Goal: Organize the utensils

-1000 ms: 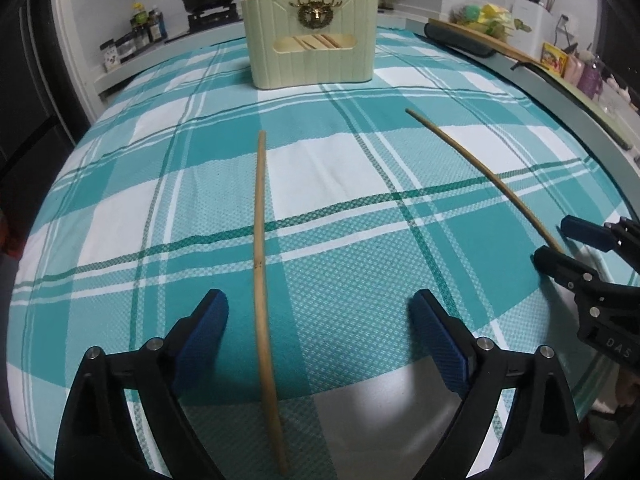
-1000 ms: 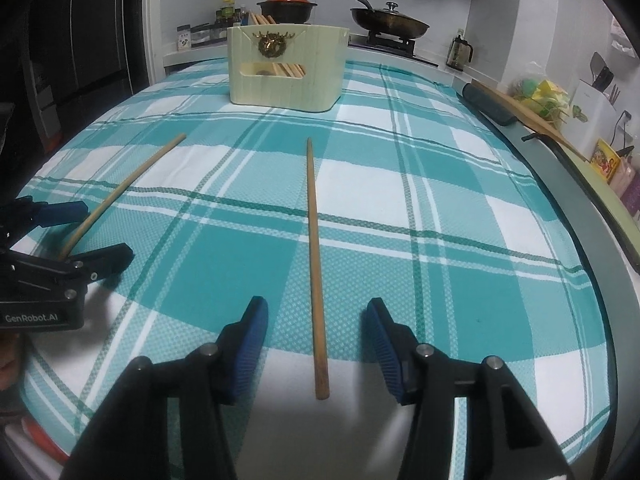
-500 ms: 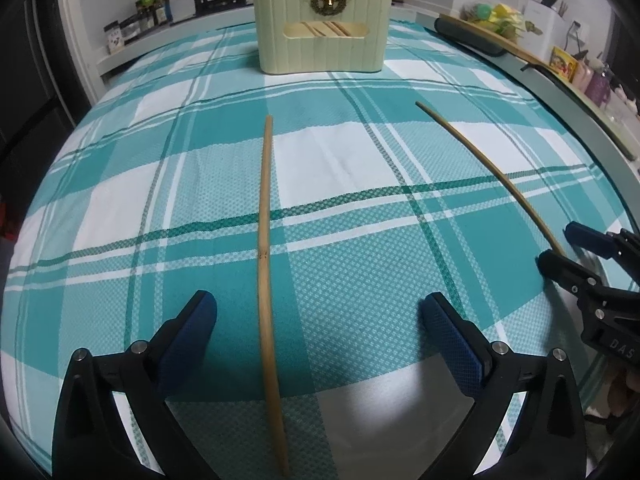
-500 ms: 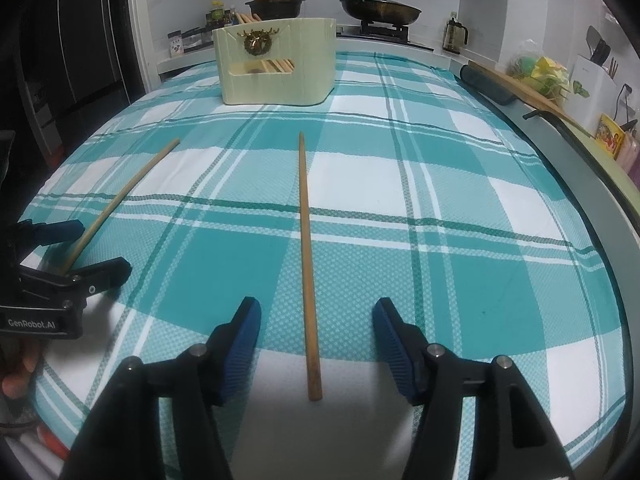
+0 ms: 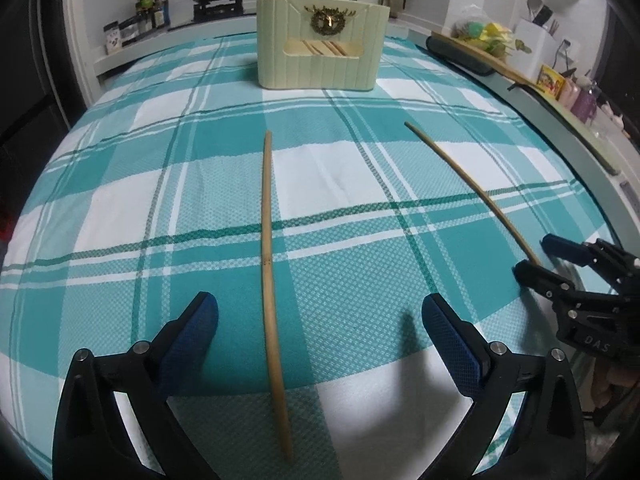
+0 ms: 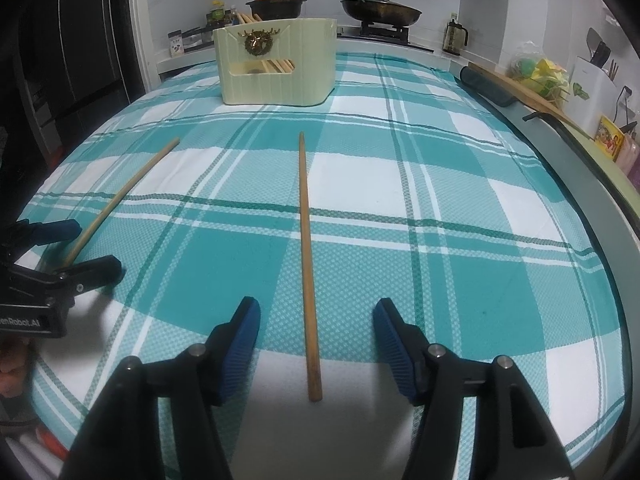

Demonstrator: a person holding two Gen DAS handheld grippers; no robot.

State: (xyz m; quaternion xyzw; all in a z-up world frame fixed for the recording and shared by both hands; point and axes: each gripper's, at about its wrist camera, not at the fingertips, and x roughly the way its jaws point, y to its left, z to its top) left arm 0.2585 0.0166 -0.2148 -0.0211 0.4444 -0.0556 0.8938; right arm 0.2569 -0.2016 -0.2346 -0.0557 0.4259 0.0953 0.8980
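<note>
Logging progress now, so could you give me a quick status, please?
Left gripper open astride left chopstick. Right gripper open astride right chopstick. Path to holder clear.

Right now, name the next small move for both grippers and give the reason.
Probably close both at once. The left gripper is open with one chopstick lying between its fingers, and the right gripper is open astride the other chopstick. Both sticks lie flat on the checked cloth, short of the cream holder.

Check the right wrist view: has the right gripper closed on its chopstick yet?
No, the right gripper is open, its blue pads standing apart on either side of the chopstick, which lies flat on the cloth.
</note>
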